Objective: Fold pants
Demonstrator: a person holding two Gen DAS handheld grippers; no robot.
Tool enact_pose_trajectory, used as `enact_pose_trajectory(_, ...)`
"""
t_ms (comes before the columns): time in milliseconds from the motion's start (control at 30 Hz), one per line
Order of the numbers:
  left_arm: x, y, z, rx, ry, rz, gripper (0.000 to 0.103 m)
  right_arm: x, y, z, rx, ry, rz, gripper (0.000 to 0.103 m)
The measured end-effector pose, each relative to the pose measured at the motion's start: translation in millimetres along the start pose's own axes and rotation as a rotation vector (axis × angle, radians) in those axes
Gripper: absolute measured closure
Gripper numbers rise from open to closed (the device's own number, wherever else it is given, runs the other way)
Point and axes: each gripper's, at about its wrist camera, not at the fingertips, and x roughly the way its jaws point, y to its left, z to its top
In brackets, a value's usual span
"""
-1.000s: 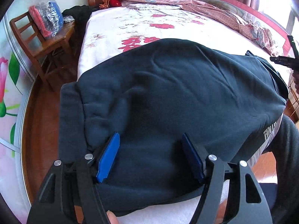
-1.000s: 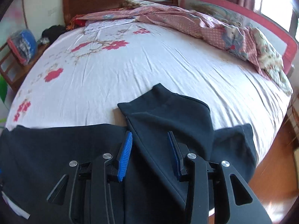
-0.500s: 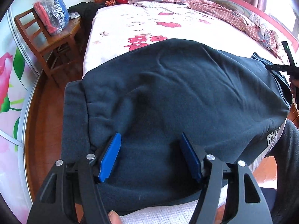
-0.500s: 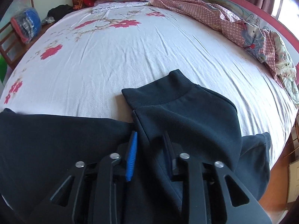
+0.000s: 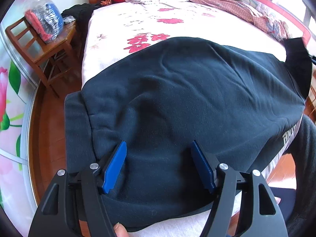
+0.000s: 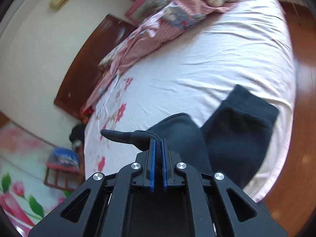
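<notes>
Dark navy pants (image 5: 177, 102) lie across the near end of the bed, the waistband at the left edge. My left gripper (image 5: 159, 148) is open, its blue pads resting on the cloth near the waist end. My right gripper (image 6: 158, 142) is shut on a pinch of the pants (image 6: 197, 138) near the leg end and holds that fold raised above the sheet. A cuffed leg end (image 6: 252, 110) lies on the sheet to its right. In the left wrist view the raised leg cloth (image 5: 296, 59) shows at the far right.
The bed (image 5: 158, 15) has a white sheet with red flowers and a pink quilt (image 6: 158, 29) bunched at the far side. A wooden chair (image 5: 45, 45) with bagged clothes stands to the left on the wooden floor. A headboard (image 6: 83, 73) is behind.
My right gripper has closed on the leg cloth, lifted it and tilted sharply. My left gripper has stayed open on the waist end and moved only slightly.
</notes>
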Motion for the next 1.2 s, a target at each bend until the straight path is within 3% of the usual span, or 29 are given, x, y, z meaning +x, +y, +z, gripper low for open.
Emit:
enact_pose_trajectory(133, 1, -1, 4, 0.021, 0.02, 0.005, 0.033, -6, -91, 10, 0.189, -0.029, -0.074, 0.098)
enact_pose_trajectory(200, 1, -2, 5, 0.023, 0.026, 0.01, 0.032, 8, -135, 7, 0.287, 0.016, -0.077, 0.098)
enact_pose_trajectory(267, 0, -4, 5, 0.023, 0.029, 0.024, 0.032, 14, -165, 2, 0.373, 0.032, -0.072, 0.093)
enact_pose_trajectory(300, -1, -6, 6, 0.025, 0.029, 0.04, 0.03, 13, -173, -1, 0.412, 0.022, -0.08, 0.079)
enact_pose_trajectory(333, -2, -8, 6, 0.025, 0.029, 0.053, 0.03, 8, -177, -6, 0.449, 0.0, -0.075, 0.061)
enact_pose_trajectory(367, -3, -10, 6, 0.024, 0.031, 0.067, 0.03, 3, -178, -10, 0.46, -0.013, -0.025, 0.058)
enact_pose_trajectory(433, -7, -11, 7, 0.019, 0.033, 0.095, 0.029, 3, -167, -11, 0.382, 0.017, -0.052, 0.057)
enact_pose_trajectory(567, -27, -9, 7, -0.02, -0.008, 0.182, 0.029, 16, -142, -16, 0.272, 0.094, 0.003, 0.053)
enact_pose_trajectory(733, -75, 22, -11, -0.229, -0.085, 0.343, 0.02, 37, -133, -23, 0.277, 0.138, 0.045, 0.053)
enact_pose_trajectory(800, -95, 38, -25, -0.303, -0.1, 0.42, 0.018, 39, -126, -24, 0.266, 0.133, 0.061, 0.053)
enact_pose_trajectory(867, -104, 55, -36, -0.355, -0.086, 0.448, 0.011, 43, -117, -22, 0.237, 0.145, 0.048, 0.053)
enact_pose_trajectory(933, -110, 68, -51, -0.431, -0.072, 0.412, 0.011, 47, -112, -19, 0.233, 0.152, 0.05, 0.053)
enact_pose_trajectory(1033, -109, 67, -64, -0.456, -0.095, 0.323, 0.011, 49, -106, -18, 0.211, 0.156, 0.024, 0.053)
enact_pose_trajectory(1100, -95, 60, -69, -0.481, -0.08, 0.221, 0.011, 51, -102, -19, 0.197, 0.161, 0.01, 0.053)
enact_pose_trajectory(1200, -72, 52, -75, -0.515, -0.061, 0.192, 0.011, 52, -97, -18, 0.167, 0.163, -0.011, 0.053)
